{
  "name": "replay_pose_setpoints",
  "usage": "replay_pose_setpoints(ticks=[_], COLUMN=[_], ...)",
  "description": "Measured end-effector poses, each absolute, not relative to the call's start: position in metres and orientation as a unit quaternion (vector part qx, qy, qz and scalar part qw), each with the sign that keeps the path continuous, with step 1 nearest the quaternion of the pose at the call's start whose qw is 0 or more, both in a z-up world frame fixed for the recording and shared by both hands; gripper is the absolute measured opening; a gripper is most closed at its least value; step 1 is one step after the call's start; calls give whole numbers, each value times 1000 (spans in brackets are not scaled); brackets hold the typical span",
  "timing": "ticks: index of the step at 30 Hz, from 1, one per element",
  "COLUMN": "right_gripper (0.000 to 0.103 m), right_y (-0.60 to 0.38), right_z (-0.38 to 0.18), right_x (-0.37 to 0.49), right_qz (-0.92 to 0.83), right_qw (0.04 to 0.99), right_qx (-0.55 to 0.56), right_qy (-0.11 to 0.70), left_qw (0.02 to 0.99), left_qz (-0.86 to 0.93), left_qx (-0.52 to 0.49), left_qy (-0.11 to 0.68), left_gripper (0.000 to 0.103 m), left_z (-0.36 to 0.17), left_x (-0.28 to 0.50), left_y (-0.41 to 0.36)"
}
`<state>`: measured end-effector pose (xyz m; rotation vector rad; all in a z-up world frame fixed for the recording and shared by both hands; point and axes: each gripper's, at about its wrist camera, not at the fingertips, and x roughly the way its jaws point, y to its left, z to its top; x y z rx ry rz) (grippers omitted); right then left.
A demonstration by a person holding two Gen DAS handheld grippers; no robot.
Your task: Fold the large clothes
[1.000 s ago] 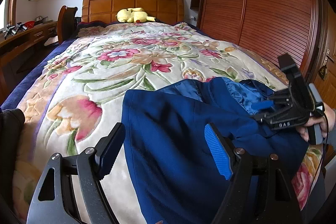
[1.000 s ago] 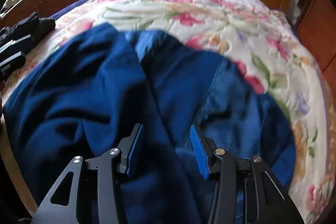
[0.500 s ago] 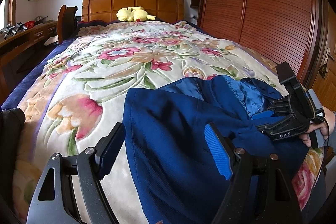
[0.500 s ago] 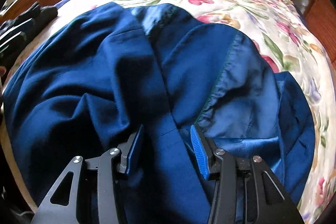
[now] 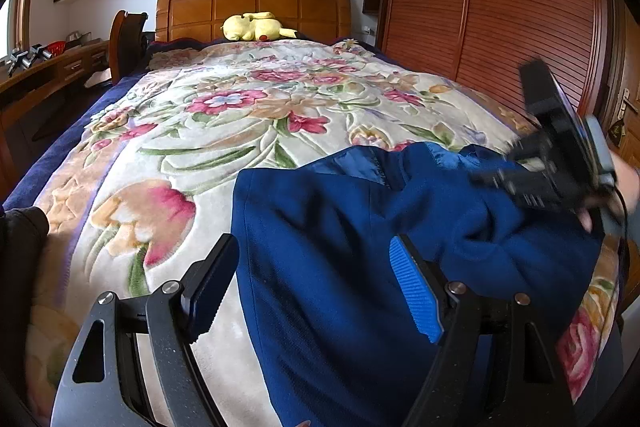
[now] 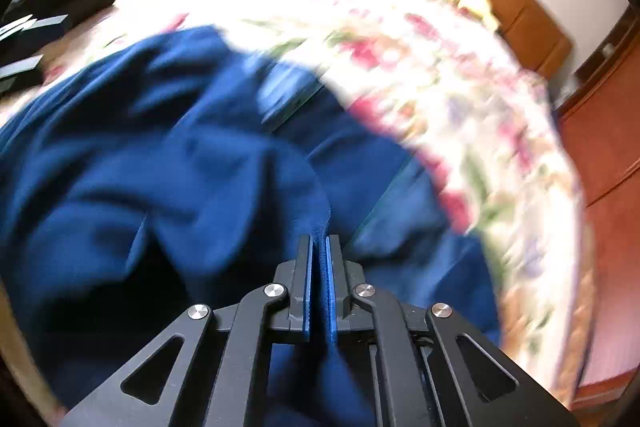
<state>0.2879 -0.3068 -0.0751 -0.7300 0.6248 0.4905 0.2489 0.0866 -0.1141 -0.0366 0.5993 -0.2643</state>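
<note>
A large dark blue garment lies crumpled on the near right part of a floral bedspread. My left gripper is open, its fingers straddling the garment's near left edge. My right gripper is shut on a fold of the blue garment; it also shows blurred at the right of the left wrist view, lifted over the garment's far right side.
A yellow plush toy lies by the wooden headboard. A wooden wardrobe runs along the bed's right side. A desk and chair stand left. A dark garment lies at the bed's near left.
My right gripper has closed on a fold of the blue garment and is moving with it, blurring its view. My left gripper has stayed open in place.
</note>
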Motion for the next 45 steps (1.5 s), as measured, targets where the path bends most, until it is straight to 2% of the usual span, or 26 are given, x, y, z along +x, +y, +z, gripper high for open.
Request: replay_pose_setpoints(ticks=[6, 11, 12, 15, 16, 19, 22, 24, 32, 34, 35, 36, 41, 45], right_gripper=[5, 6, 7, 28, 30, 31, 32, 36, 37, 35, 23, 1, 0, 0], right_y=[-277, -261, -262, -269, -271, -268, -253, -240, -202, -196, -193, -193, -178, -173], right_z=[-67, -95, -94, -80, -73, -62, -65, -72, -116, -121, -123, -118, -102, -75], right_x=[324, 353, 359, 372, 374, 366, 356, 351, 363, 364, 364, 369, 355, 344], right_qz=[191, 153, 137, 123, 122, 197, 238, 270, 302, 293, 290, 292, 308, 332], right_qw=[877, 867, 872, 901, 910, 909, 899, 887, 847, 844, 844, 844, 855, 875], right_qx=[-373, -388, -382, -308, -283, -231, -230, -221, -248, -267, -272, -276, -288, -251], right_qy=[236, 274, 274, 281, 278, 284, 287, 303, 360, 362, 359, 355, 302, 247], left_qw=[947, 948, 948, 949, 949, 949, 949, 949, 949, 949, 949, 949, 949, 950], left_qz=[-129, -126, -125, -121, -119, -115, -112, -110, -105, -104, -104, -104, -100, -93], left_qx=[-17, -18, -17, -18, -19, -21, -24, -24, -27, -29, -29, -29, -28, -30], left_qy=[294, 292, 291, 291, 292, 294, 295, 295, 297, 297, 297, 296, 296, 296], left_gripper=[78, 78, 79, 78, 78, 79, 79, 79, 78, 78, 78, 79, 78, 78], left_z=[-114, -112, -111, -111, -111, -112, -112, -112, -114, -113, -113, -113, -113, -112], left_x=[249, 250, 250, 250, 250, 251, 252, 252, 251, 251, 251, 251, 250, 251], left_y=[87, 89, 90, 91, 92, 95, 97, 97, 100, 102, 102, 103, 104, 106])
